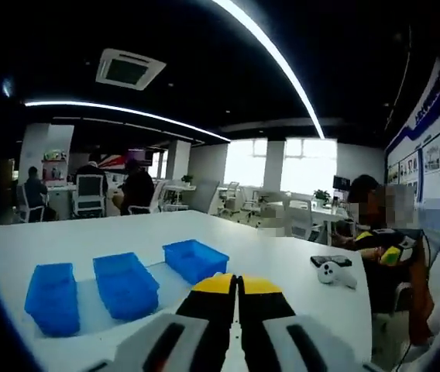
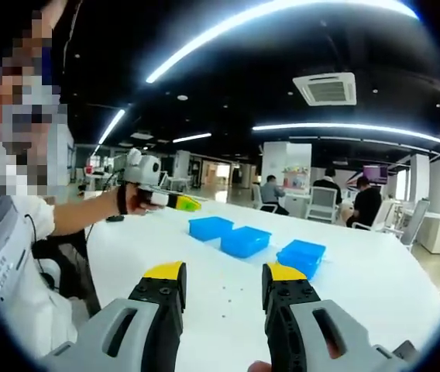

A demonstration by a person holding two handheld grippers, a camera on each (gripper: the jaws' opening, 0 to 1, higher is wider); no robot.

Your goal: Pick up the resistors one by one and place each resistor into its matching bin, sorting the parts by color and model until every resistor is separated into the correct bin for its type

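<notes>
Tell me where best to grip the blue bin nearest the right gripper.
Probably the near wall of the blue bin, from above: it sits upright and open-topped on the white table, so its thin rim suits the right gripper, whose jaws stand open.

Three bins (image 1: 126,284) sit side by side on the table (image 1: 282,263).

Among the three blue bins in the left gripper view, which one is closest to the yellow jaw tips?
The right-hand blue bin, just beside the left gripper. The middle bin and the left-hand bin sit progressively farther away.
</notes>
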